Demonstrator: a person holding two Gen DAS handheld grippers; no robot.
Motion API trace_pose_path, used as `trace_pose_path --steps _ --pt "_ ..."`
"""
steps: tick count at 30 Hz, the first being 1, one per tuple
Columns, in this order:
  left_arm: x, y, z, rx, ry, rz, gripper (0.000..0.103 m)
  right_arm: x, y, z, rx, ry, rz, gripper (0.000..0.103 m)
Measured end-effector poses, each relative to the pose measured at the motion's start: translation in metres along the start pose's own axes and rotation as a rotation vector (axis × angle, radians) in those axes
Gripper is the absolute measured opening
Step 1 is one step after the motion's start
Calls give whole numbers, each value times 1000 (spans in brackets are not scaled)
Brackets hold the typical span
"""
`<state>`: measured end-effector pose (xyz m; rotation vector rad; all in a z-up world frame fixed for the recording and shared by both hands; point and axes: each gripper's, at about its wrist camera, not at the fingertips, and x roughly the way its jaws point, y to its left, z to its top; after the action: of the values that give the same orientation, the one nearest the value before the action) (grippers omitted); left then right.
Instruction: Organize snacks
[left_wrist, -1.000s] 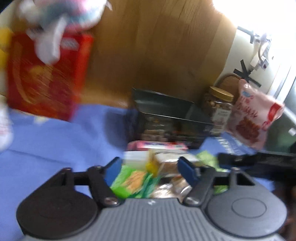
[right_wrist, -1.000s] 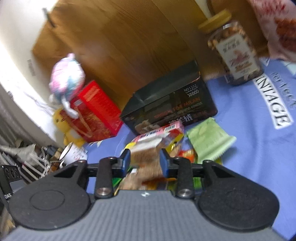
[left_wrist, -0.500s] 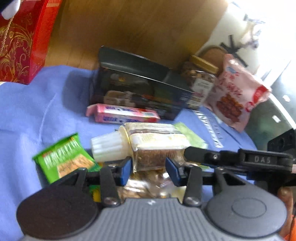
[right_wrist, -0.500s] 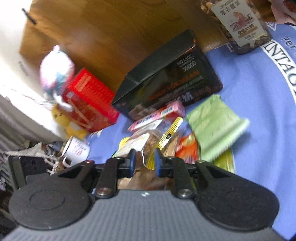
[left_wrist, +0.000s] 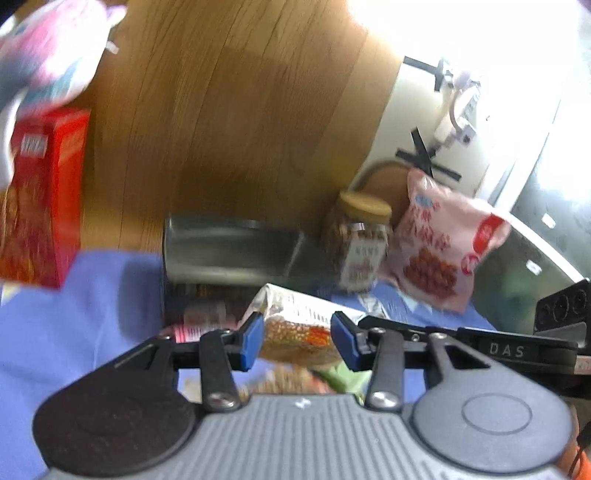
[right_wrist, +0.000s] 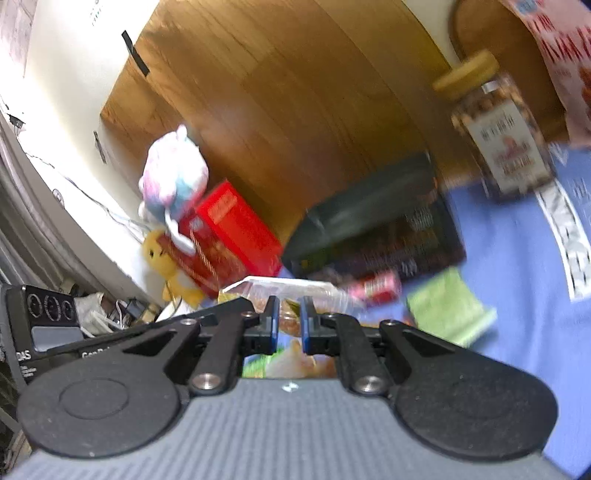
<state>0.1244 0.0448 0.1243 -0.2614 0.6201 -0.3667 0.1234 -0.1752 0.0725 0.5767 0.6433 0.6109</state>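
Observation:
A clear snack packet (left_wrist: 299, 325) with brown contents is held up off the blue cloth by both grippers. My left gripper (left_wrist: 297, 341) is shut on its sides. My right gripper (right_wrist: 287, 325) is shut on an edge of the same packet (right_wrist: 291, 291), coming in from the right in the left wrist view. Behind stands an open black box (left_wrist: 229, 243), also in the right wrist view (right_wrist: 373, 229). A pink bar (right_wrist: 375, 290) and a green packet (right_wrist: 447, 310) lie on the cloth in front of the box.
A nut jar (left_wrist: 360, 243) and a pink snack bag (left_wrist: 443, 247) stand right of the box. A red box (left_wrist: 40, 199) with a plush toy (right_wrist: 173, 177) on it stands at the left. A wooden panel (left_wrist: 229, 110) backs the blue cloth (left_wrist: 74, 325).
Both grippers have lifted the clear packet off the cloth toward the black box. The right gripper has shut tighter on its edge. Both views are blurred by motion.

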Motion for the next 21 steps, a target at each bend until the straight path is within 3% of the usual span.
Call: trace_pose_path --steps 6,11,14,15,17,19,21 --pt "45 12 47 7 -29 21 40 37 0 54 -60 -68 -32 14" --pt "92 39 61 -47 -13 26 42 75 -17 79 -124 -86 -86 14" --pt "105 49 55 -56 6 39 47 89 -24 81 -194 -112 -137 31" --pt "101 52 51 -54 -22 48 54 89 -24 79 -216 -127 -160 44" --pt "89 60 46 -76 -87 90 68 76 -31 74 -226 -185 -166 44" --pt "81 74 41 -129 -132 130 73 64 -53 70 -147 -233 -191 45" --pt "85 85 39 -175 -102 187 76 56 -77 64 -46 -253 -206 48"
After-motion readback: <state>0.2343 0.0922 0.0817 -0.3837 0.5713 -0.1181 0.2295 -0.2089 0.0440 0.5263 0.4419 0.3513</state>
